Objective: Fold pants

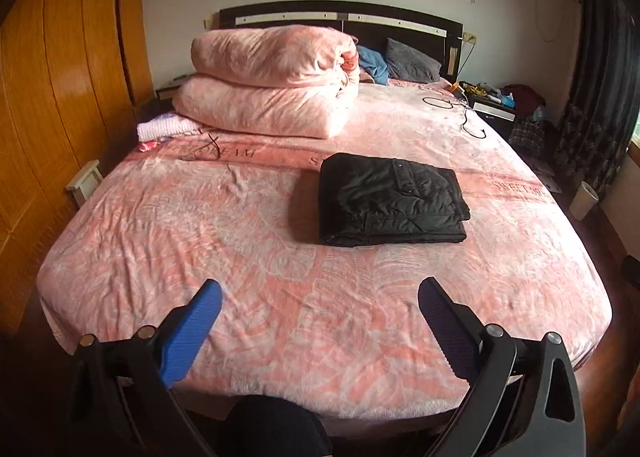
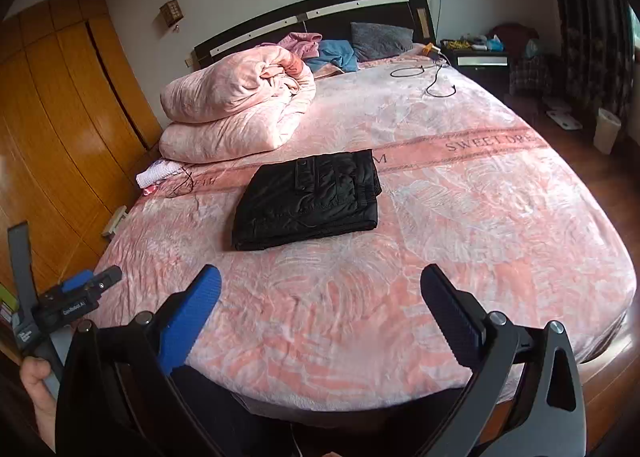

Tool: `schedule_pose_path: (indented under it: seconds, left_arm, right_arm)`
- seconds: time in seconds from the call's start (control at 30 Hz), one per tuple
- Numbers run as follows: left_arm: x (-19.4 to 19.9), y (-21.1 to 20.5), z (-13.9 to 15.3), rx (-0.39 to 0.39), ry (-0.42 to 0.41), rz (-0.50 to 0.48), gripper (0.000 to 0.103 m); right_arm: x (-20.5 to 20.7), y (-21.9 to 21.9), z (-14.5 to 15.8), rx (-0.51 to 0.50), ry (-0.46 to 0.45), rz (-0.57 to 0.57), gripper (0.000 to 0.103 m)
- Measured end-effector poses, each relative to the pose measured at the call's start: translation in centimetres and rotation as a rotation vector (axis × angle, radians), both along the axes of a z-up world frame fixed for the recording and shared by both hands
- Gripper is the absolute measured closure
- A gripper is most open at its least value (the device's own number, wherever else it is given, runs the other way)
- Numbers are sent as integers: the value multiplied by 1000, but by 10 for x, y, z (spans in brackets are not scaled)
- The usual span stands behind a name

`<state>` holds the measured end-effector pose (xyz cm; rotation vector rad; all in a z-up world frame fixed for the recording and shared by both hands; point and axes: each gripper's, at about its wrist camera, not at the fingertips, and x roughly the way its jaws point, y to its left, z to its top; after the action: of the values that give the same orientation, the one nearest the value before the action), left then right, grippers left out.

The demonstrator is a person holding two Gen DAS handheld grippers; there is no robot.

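Note:
The black pants (image 1: 390, 199) lie folded into a compact rectangle in the middle of the pink bed (image 1: 256, 225); they also show in the right wrist view (image 2: 310, 199). My left gripper (image 1: 320, 293) is open and empty, held over the foot of the bed, well short of the pants. My right gripper (image 2: 320, 281) is open and empty too, also back from the pants near the foot edge. The left gripper (image 2: 86, 283) shows at the left of the right wrist view, held in a hand.
A folded pink quilt (image 1: 272, 81) sits at the head left, with pillows (image 1: 412, 57) by the dark headboard. A black cable (image 1: 464, 113) lies at the far right of the bed. A wooden wardrobe (image 1: 60, 77) stands left; a nightstand (image 1: 492, 101) and white bin (image 1: 583, 200) stand right.

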<state>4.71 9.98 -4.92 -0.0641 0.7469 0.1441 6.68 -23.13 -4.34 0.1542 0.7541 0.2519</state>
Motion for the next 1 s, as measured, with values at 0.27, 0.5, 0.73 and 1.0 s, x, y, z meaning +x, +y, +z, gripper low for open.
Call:
schedule_pose_path:
  seconds: [0.27, 0.5, 0.73, 1.0]
  left_arm:
    - [-90, -18, 41, -63, -53, -56, 4]
    - [-137, -28, 55, -60, -71, -87, 4]
    - [-152, -38, 58, -45, -82, -89, 4]
    - [-145, -41, 55, -42, -65, -91, 4]
  right_arm:
    - [-79, 13, 39, -72, -28, -11, 3]
    - [-131, 20, 64, -132, -87, -24, 3]
    - [-150, 25, 67, -162, -115, -36, 3]
    - [-144, 24, 67, -165, -117, -41, 3]
